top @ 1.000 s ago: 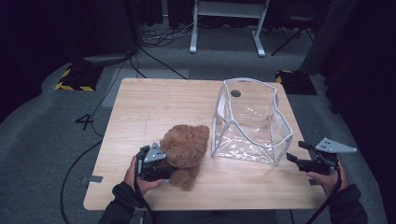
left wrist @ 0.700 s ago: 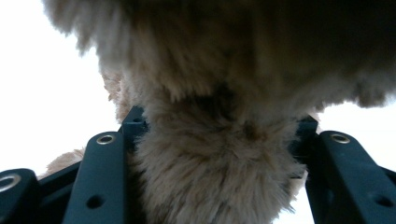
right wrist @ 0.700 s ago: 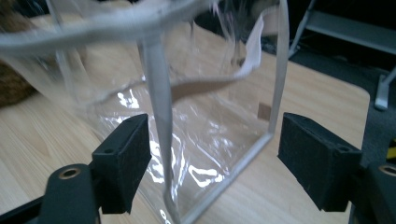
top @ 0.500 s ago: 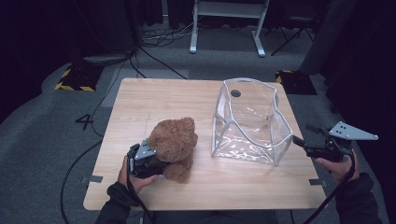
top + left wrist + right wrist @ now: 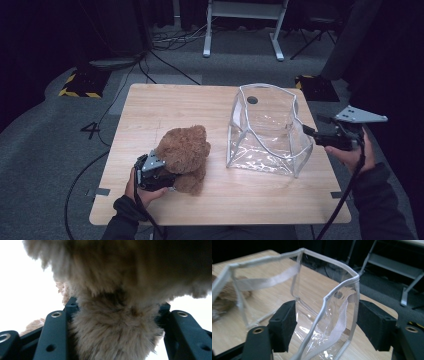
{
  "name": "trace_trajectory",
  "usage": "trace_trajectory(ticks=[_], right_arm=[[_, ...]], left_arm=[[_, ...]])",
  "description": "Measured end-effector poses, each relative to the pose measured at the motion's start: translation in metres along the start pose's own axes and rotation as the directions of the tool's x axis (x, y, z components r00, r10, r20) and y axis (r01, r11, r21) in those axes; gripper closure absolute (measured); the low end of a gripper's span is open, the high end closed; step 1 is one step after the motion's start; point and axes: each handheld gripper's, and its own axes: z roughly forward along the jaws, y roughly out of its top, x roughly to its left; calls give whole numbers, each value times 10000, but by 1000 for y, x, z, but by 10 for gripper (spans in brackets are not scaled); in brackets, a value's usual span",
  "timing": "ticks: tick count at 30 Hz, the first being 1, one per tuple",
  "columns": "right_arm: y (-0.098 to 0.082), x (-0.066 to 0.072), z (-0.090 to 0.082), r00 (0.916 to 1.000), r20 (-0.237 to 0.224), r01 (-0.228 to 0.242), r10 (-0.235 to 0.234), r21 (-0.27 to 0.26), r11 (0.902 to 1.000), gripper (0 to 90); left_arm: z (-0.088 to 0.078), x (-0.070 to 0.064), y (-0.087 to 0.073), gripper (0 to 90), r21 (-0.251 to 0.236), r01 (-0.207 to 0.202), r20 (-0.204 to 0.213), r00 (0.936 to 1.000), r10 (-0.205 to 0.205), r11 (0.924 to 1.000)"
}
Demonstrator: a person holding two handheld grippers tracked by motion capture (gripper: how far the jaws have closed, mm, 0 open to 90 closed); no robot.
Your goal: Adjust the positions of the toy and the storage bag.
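With the left gripper (image 5: pixel 167 175) clamped on the teddy bear (image 5: pixel 186 152) on the table (image 5: pixel 150 107), the right gripper's (image 5: pixel 309 132) closing jaws straddled the clear bag's (image 5: pixel 265 131) rim, needing a square, firm pinch.

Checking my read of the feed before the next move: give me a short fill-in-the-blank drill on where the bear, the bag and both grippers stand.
1. The left gripper has its jaws clamped on the fluffy brown teddy bear, which rests on the light ____ table.
2. The clear plastic bag with white trim stands upright with its mouth ____.
3. The right gripper, jaws just closing, has the bag's ____ edge between its pads, not yet pressed.

Missing words: wooden; open; near, right-hand
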Motion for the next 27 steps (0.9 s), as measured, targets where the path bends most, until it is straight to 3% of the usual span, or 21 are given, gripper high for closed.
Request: trace_trajectory(ticks=[2,3,5,7,9,10,11,13,15,16,21,24,27], right_arm=[[2,-1,7,10000,80,25,-27,260,9997,386],[4,-4,17,9998,181,-53,41,646,9979,404],[6,-11,33,9987,26,-506,507,1267,9906,467],[8,-16,42,9966,-195,-767,806,1535,9852,549],[9,-16,47,9971,-144,-706,741,1718,9826,578],[10,-16,56,9975,38,-698,706,2094,9753,671],[10,-16,56,9975,38,-698,706,2094,9753,671],[9,-15,65,9967,-169,-731,799,2513,9651,773],[9,-16,66,9964,-159,-762,829,2551,9639,808],[9,-19,66,9973,73,-720,729,2794,9575,868],[8,-23,68,9949,-262,-871,979,2723,9583,879],[11,-15,73,9963,-270,-727,817,2432,9672,881],[12,-13,77,9951,-285,-854,942,2259,9704,881]], left_arm=[[0,0,0,445,25,-17,-5,10000,17,10000],[0,0,0,445,32,-25,-12,10000,25,10000],[1,1,1,446,25,0,35,10000,0,10000],[2,1,2,448,90,-22,-39,10000,23,10000],[3,1,3,449,95,-65,-93,9999,66,9999],[3,1,3,449,83,-84,-85,9999,84,9999],[3,1,3,449,83,-84,-85,9999,84,9999],[1,2,1,450,22,-22,7,10000,22,10000],[1,3,0,451,8,11,29,10000,-11,10000],[1,3,0,453,18,-24,20,10000,24,10000],[2,2,1,459,79,-177,-47,9998,178,9998],[0,5,0,464,207,-240,-113,9996,242,9995],[-2,8,-1,468,226,-170,-153,9997,173,9996]])
